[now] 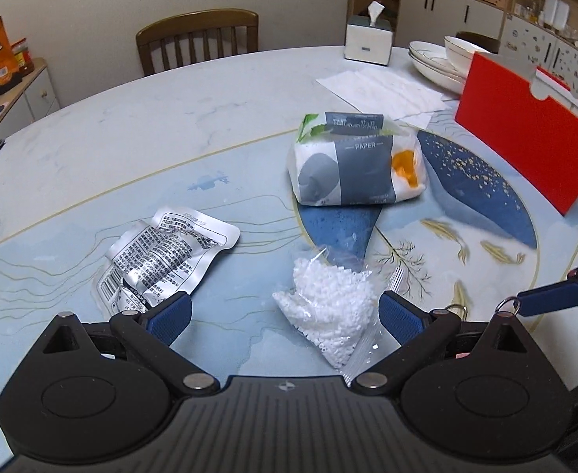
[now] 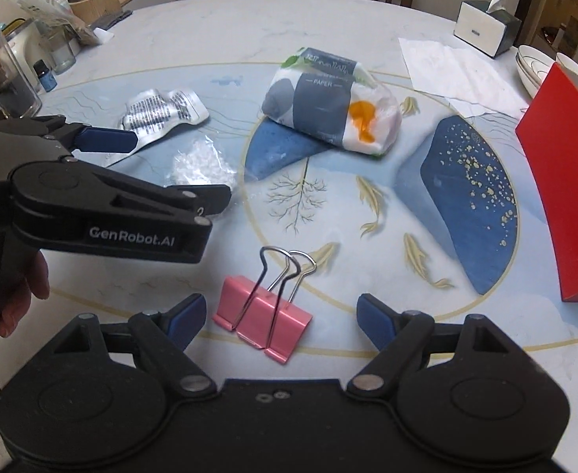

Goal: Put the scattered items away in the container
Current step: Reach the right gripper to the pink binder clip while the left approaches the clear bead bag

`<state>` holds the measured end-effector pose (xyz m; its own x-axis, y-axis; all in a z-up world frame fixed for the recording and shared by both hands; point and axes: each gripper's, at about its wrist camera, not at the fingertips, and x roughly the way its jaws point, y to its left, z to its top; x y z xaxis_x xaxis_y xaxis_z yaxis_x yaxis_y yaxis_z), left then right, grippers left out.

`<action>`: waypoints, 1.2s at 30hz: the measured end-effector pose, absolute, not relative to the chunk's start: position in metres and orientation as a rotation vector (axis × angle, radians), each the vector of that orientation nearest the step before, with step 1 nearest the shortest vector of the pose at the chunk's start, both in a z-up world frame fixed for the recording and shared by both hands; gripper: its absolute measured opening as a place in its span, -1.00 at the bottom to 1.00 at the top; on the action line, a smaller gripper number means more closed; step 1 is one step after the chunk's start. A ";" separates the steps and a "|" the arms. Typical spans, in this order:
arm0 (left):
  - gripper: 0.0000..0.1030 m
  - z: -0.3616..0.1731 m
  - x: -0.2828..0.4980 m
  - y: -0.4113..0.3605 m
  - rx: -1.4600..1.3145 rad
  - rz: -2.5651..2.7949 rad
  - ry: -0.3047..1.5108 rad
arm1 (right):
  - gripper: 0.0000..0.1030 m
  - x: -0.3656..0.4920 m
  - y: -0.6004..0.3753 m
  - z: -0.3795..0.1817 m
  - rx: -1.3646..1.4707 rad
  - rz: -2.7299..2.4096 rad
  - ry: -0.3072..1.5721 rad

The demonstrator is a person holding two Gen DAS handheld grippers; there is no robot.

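Observation:
In the left wrist view my left gripper [image 1: 285, 311] stands open just above the table, its blue pads on either side of a clear bag of white beads [image 1: 324, 311], not pressing on it. A crumpled silver foil pouch [image 1: 163, 260] lies to its left, and a soft tissue pack [image 1: 352, 161] lies further back. The red open-topped box [image 1: 525, 134] stands at the right. In the right wrist view my right gripper [image 2: 281, 311] is open around a pink binder clip [image 2: 263, 315] lying on the table. My left gripper [image 2: 178, 169] shows there at the left.
A tissue box [image 1: 368, 39], stacked white bowls [image 1: 442, 59] and a flat paper sheet [image 1: 383, 88] sit at the table's far side. A glass jar [image 2: 9, 79] and a small blue bottle [image 2: 46, 75] crowd the left edge. A wooden chair [image 1: 198, 39] stands behind. A hand [image 2: 17, 295] holds the left gripper.

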<state>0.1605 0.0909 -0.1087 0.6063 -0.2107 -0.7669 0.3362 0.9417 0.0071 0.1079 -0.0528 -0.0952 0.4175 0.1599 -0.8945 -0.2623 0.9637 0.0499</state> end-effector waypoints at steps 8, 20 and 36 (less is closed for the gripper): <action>0.97 -0.112 0.161 0.084 0.198 -0.356 0.840 | 0.59 0.111 -0.053 -0.102 -0.100 0.260 1.125; 0.95 -0.116 0.168 0.076 0.206 -0.407 0.833 | 0.39 0.110 -0.054 -0.103 -0.086 0.288 1.126; 0.11 -0.117 0.167 0.070 0.190 -0.373 0.847 | 0.07 0.106 -0.067 -0.101 -0.051 0.306 1.115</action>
